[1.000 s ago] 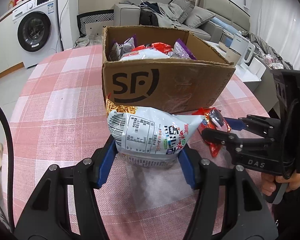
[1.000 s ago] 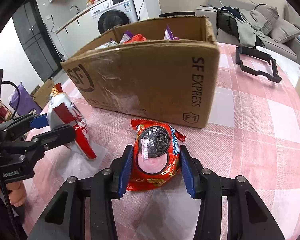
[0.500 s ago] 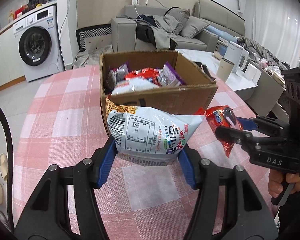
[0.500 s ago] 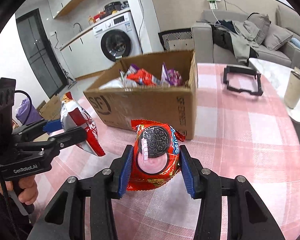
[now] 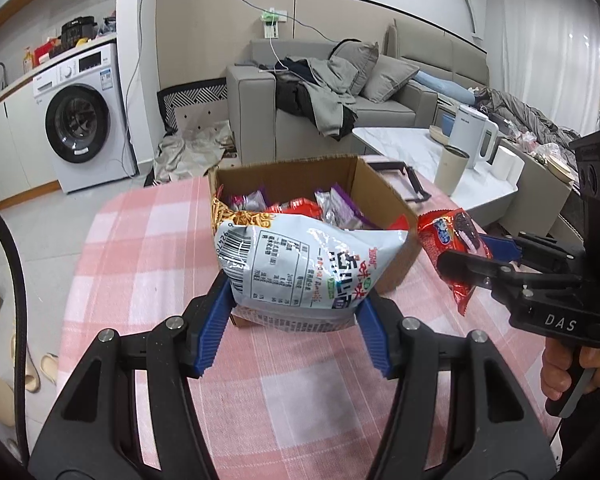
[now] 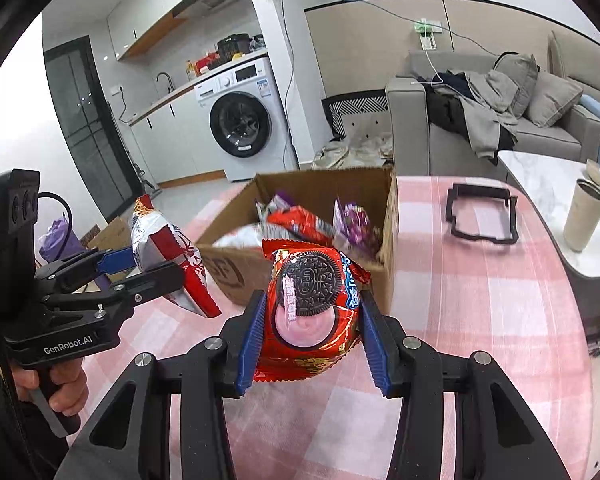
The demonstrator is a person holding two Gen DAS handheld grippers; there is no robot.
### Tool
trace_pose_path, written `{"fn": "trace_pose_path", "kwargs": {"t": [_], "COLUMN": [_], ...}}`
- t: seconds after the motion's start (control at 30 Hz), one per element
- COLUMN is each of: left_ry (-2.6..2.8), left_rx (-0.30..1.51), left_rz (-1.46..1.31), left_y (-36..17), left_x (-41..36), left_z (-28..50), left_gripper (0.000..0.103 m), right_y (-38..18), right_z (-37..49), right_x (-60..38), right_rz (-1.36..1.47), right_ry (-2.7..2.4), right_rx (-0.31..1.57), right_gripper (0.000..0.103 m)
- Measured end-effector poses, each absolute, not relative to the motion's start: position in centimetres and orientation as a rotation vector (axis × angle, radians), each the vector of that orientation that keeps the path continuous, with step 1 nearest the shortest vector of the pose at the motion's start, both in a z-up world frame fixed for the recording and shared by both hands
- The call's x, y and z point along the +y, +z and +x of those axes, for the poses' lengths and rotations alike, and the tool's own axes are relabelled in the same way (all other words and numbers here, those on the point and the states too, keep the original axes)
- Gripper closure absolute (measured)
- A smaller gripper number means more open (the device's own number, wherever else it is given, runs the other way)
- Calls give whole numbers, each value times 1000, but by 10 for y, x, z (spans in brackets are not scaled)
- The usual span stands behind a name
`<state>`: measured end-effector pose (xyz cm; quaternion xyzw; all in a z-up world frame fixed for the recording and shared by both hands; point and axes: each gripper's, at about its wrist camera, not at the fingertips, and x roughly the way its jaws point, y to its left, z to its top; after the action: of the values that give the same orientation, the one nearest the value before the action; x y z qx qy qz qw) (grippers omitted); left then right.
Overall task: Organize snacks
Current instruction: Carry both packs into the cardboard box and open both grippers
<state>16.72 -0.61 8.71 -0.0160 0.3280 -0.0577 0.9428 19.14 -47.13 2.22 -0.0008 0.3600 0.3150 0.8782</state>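
Note:
My left gripper (image 5: 294, 334) is shut on a pale blue noodle snack bag (image 5: 304, 264), held in the air in front of the cardboard box (image 5: 384, 194). My right gripper (image 6: 312, 342) is shut on a red Oreo packet (image 6: 312, 308), held above the table near the box (image 6: 228, 272). The box is open and holds several snack packets (image 6: 300, 222). Each gripper shows in the other's view: the right one (image 5: 476, 256) with the Oreo packet (image 5: 452, 240), the left one (image 6: 140, 268) with the bag (image 6: 168, 248).
The pink checked tablecloth (image 5: 140, 248) covers the round table. A black frame (image 6: 482, 216) lies on the table right of the box. A beige cup (image 6: 582, 216) and a white kettle (image 5: 474, 138) stand on a white side table. A sofa and washing machine are behind.
Both grippers have risen with their packets, from table height to above the box's rim. The box's contents have come into view from above.

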Motion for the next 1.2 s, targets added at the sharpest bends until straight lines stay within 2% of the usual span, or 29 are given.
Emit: {"fn": "trace_pose_path", "kwargs": {"t": [0.53,0.97,1.2], "left_ry": [-112,-98,-95], "left_rx": [624,662,701], "left_rz": [-13,-41,-10], "left_y": [117,91,65], "left_x": [-5,6,-3], "left_z": [235,333,355], "left_gripper": [46,46,46], "right_y": [41,16,3], "right_z": [247,298,311], "right_x": [-454,-432,-426], "right_rz": [61,90,93], "right_ry": [639,616,622], "right_rx": [704,735,752], "right_gripper": [57,57,57]}}
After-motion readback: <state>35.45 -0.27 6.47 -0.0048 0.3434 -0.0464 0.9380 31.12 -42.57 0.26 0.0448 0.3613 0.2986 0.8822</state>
